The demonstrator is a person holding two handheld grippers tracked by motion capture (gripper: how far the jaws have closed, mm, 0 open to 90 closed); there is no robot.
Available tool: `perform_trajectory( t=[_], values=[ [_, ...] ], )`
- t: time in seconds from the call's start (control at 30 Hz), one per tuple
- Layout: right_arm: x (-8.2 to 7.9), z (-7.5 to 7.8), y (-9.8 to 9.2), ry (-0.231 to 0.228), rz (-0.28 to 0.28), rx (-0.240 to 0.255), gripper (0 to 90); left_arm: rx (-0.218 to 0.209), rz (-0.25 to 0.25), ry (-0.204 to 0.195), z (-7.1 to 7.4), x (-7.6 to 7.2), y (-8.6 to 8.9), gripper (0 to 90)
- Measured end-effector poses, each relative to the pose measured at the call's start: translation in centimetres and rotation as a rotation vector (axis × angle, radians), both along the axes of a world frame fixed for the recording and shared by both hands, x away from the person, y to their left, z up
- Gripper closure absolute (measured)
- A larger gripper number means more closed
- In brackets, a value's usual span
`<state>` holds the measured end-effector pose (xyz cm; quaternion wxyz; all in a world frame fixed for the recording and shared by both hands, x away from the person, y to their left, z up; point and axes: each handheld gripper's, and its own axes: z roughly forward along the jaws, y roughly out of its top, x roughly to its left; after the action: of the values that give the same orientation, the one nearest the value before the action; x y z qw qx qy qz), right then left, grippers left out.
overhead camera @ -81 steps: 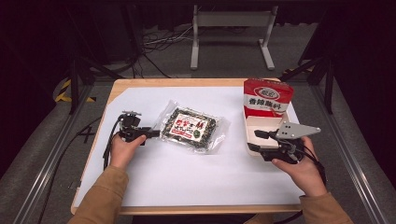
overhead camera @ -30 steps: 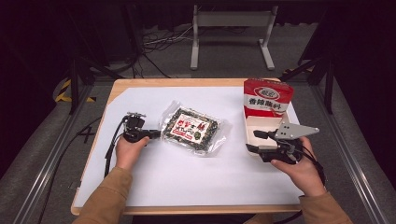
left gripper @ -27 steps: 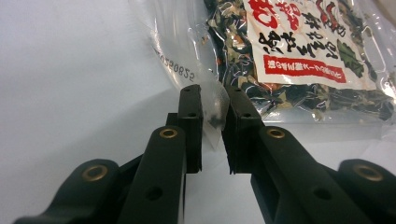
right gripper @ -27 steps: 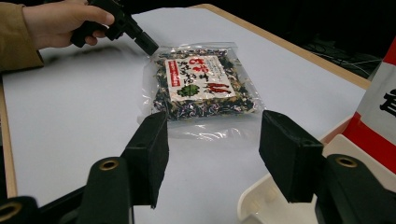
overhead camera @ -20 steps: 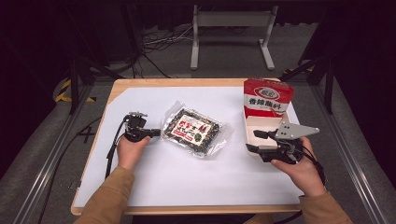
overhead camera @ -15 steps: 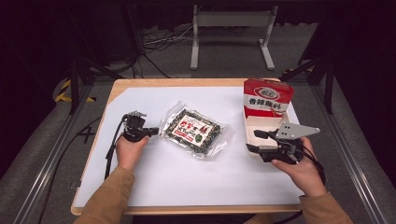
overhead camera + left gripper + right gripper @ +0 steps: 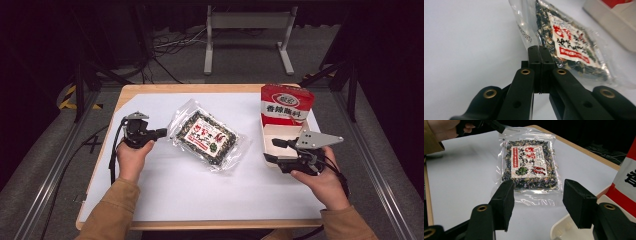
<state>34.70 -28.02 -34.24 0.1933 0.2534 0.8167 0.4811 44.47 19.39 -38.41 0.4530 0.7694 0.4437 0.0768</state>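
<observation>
the right gripper point(image 7: 274, 150), at four o'clock on the white-covered table point(image 7: 200, 195), has its jaws apart over the rim of an open red-and-white cardboard box point(image 7: 287, 106). at nine o'clock the left gripper point(image 7: 162, 133) has just closed, clamped on the clear edge of a flat transparent plastic packet of dark dried flakes point(image 7: 207, 137), at the table's centre, that edge raised.

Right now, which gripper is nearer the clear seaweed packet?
Left. The left gripper is shut on the seaweed packet, pinching its clear edge. The right gripper sits apart from it, jaws open, beside the white tray.
</observation>
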Motion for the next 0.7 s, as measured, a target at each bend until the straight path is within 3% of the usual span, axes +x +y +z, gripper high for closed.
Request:
perform_trajectory(
  t=[0.2,0.37,0.7],
  values=[
    [-0.1,0.3,-0.1,-0.011,-0.003,0.002,42.4,-0.014,-0.037,-0.068,2.3,-1.4,-0.3,90.0],
    [-0.1,0.7,-0.1,-0.019,-0.001,0.007,42.4,-0.046,-0.067,-0.155,5.1,-3.2,-0.4,90.0],
    [0.0,1.6,0.5,-0.036,0.018,0.012,45.0,-0.080,-0.146,-0.261,8.3,-6.3,-1.5,90.0]
  ],
)
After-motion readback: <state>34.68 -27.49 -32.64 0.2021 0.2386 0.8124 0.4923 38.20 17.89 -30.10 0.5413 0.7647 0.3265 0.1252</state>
